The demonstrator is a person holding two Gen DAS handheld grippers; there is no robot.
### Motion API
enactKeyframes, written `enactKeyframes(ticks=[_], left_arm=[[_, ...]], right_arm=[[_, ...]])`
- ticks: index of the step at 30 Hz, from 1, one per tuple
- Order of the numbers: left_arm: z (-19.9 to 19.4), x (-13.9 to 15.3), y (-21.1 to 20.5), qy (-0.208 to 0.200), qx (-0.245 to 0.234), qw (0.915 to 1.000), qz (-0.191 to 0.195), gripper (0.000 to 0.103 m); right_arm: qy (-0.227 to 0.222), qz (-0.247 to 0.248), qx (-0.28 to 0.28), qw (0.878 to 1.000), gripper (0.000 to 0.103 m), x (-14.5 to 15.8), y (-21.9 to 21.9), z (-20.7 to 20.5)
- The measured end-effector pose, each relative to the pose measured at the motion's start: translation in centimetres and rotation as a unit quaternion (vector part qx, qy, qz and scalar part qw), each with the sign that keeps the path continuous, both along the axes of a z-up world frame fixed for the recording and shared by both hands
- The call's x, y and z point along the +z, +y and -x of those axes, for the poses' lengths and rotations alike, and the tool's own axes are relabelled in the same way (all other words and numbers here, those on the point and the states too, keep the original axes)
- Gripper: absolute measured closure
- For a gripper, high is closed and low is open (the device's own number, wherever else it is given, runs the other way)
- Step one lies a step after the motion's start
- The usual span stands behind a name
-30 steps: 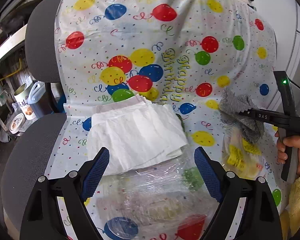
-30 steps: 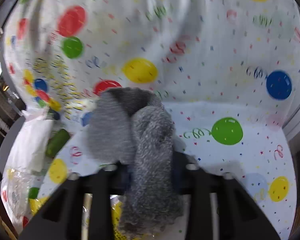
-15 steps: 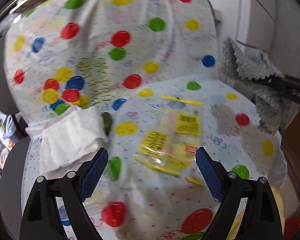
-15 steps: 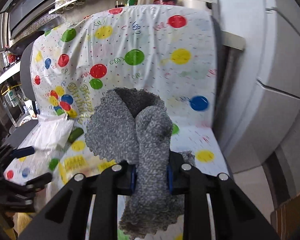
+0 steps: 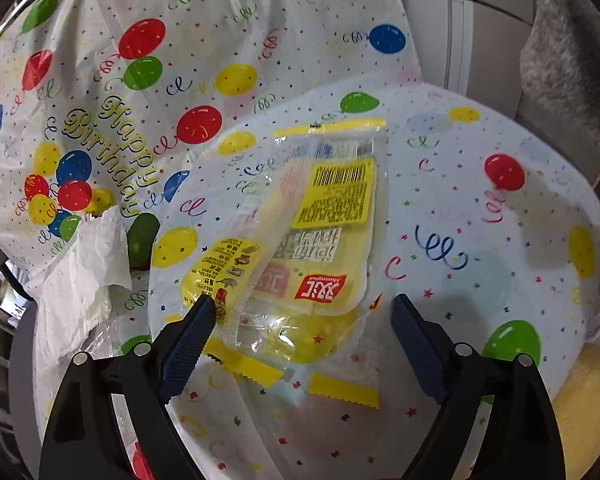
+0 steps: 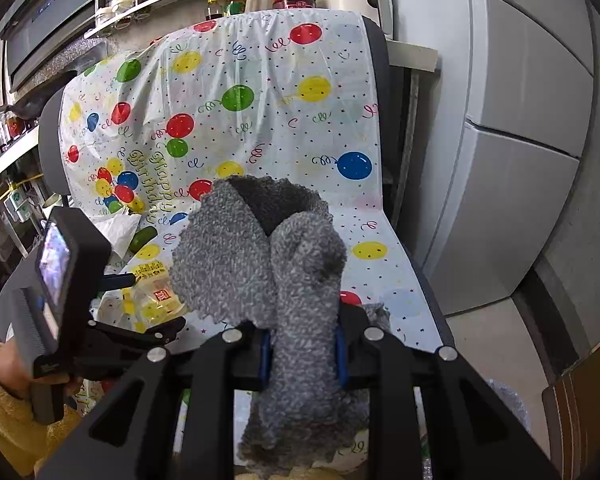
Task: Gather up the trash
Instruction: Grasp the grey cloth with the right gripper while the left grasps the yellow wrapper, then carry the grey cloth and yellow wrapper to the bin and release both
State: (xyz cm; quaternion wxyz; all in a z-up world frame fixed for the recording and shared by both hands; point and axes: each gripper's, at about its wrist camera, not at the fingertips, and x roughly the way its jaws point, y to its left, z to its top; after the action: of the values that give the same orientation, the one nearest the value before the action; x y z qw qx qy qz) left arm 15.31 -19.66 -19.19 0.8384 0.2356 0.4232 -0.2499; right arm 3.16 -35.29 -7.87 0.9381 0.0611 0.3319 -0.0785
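Trash lies scattered on the seat of a chair draped in a balloon-print plastic sheet (image 5: 480, 208): a clear and yellow snack wrapper (image 5: 312, 248) in the middle of the seat, a crumpled white tissue (image 5: 88, 268) toward the seat's left edge, and a small dark green item (image 5: 142, 236) tucked just beside the tissue. By the look of things the job is partway through at best. The right gripper (image 6: 302, 354) is clenched on a grey knitted cloth (image 6: 268, 264), which bulges up between its blue pads and hangs down below them, lifted clear of the seat; whether this cloth counts as trash cannot be told from the views. The left gripper (image 5: 300, 320) has its jaws spread wide with nothing pinched; in its own view it hangs over the near end of the wrapper, its left finger (image 5: 188, 340) at the wrapper's edge, so that piece seems the likely next pickup. Wrapper, tissue and green item all remain to be gathered. As for containers, no bin or bag that clearly receives trash shows in either view; a brown cardboard edge (image 6: 588, 396) appears at the lower right of the right wrist view, but what it is, and whether it holds anything, cannot be made out.
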Motion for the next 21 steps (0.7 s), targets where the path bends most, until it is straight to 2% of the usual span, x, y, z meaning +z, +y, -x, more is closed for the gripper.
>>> enactKeyframes(ticks=[1,3,5,6,7,9,15,21], left_arm=[[-0.1,-0.1,0.1,0.001,-0.001,1.0,0.002,0.018],[-0.4,0.0,0.3,0.002,0.009,0.9999,0.008,0.033],[-0.7,0.4,0.8,0.007,0.021,0.9994,0.026,0.042],[-0.9,0.9,1.3,0.015,0.026,0.9985,0.045,0.059],[-0.9,1.4,1.6,0.015,0.031,0.9977,0.059,0.067],[-0.8,2.7,2.4,0.011,0.036,0.9953,0.089,0.101],[1.3,6.6,3.7,0.022,0.025,0.9814,0.189,0.102],[3.9,8.9,3.6,0.028,0.0,0.9692,0.245,0.102]], right_arm=[[-0.001,-0.001,-0.001,1.0,0.08,-0.1,-0.1,0.0],[-0.002,-0.002,-0.004,1.0,0.08,-0.2,-0.1,0.0],[-0.003,-0.007,-0.005,1.0,0.08,-0.3,-0.1,0.1],[-0.003,-0.007,-0.006,1.0,0.08,-0.3,-0.2,0.2],[-0.004,-0.007,-0.007,1.0,0.08,-0.2,-0.2,0.3],[-0.007,-0.007,-0.011,1.0,0.08,0.0,-0.3,0.6],[-0.02,-0.01,-0.027,0.999,0.08,1.1,-0.6,2.0],[-0.03,-0.015,-0.05,0.998,0.08,1.8,-1.6,4.5]])
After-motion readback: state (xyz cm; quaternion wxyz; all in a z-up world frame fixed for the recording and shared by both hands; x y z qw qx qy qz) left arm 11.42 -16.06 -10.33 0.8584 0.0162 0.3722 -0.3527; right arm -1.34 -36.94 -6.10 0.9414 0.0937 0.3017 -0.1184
